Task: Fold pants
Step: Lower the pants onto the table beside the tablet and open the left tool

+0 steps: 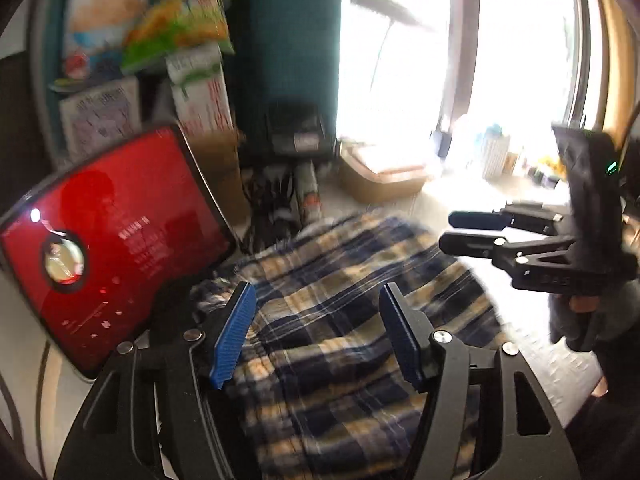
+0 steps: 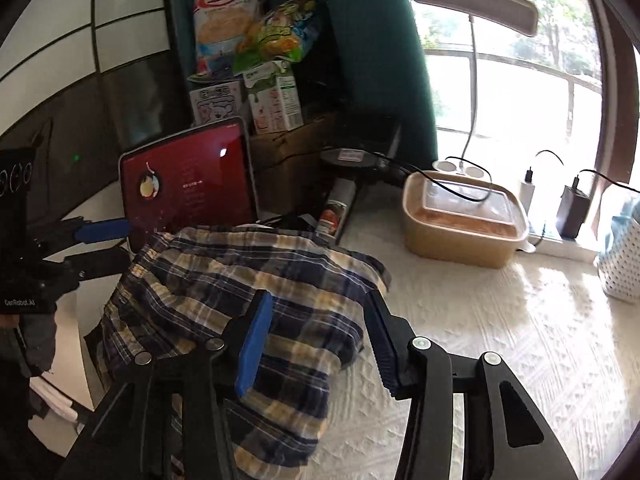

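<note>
The plaid pants (image 1: 340,320), navy, white and tan, lie bunched on the white textured table cover; they also show in the right wrist view (image 2: 240,280). My left gripper (image 1: 318,336) is open just above them, holding nothing; it shows at the left edge of the right wrist view (image 2: 100,244). My right gripper (image 2: 316,340) is open over the pants' right edge, holding nothing; it shows at the right in the left wrist view (image 1: 468,232).
A red tablet (image 2: 188,180) leans at the pants' far left, also in the left wrist view (image 1: 112,248). Behind are snack bags (image 2: 256,28), cartons and a cardboard box. A lidded tan container (image 2: 460,216), lamp, chargers and a white dotted cup (image 2: 620,260) stand right.
</note>
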A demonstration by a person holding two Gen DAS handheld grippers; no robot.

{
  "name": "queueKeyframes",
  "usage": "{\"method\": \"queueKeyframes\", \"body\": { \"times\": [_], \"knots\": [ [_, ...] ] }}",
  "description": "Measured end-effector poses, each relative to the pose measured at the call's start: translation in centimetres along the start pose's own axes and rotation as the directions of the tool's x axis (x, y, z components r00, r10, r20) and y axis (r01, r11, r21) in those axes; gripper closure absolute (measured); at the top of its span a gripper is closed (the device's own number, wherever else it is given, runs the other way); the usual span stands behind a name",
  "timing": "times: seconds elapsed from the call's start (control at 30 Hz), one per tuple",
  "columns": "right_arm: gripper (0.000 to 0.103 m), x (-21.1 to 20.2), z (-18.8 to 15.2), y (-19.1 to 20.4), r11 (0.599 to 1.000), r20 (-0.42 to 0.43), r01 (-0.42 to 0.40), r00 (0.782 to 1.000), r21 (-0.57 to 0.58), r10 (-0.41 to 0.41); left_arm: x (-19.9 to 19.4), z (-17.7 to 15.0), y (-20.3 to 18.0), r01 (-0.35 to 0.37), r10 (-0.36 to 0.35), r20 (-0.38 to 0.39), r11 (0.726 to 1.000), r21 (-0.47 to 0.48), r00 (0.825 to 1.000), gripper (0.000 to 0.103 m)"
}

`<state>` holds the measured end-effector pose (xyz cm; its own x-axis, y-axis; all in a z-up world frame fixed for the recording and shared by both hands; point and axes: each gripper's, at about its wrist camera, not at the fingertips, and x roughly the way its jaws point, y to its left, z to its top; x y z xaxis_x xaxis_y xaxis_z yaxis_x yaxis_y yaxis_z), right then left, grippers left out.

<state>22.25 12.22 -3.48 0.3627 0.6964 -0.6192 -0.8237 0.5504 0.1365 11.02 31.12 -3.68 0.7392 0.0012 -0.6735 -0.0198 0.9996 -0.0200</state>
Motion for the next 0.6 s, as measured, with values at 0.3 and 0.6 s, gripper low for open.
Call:
{"method": "queueKeyframes", "body": {
  "times": [0.3,0.6],
  "knots": [
    [0.061,5.7,0.7,-0.7,0.998,-0.154,-0.058,0.987,-0.020,0.054,6.4,-1.4,4.7,0.067,-0.085,-0.152,0.991,-0.118,0.985,0.039],
    [0.061,7.3,0.8,-1.5,0.999,-0.168,-0.033,0.985,0.032,0.038,5.8,-1.5,5.1,0.067,-0.085,-0.133,0.988,-0.138,0.987,0.039]
  ]
}}
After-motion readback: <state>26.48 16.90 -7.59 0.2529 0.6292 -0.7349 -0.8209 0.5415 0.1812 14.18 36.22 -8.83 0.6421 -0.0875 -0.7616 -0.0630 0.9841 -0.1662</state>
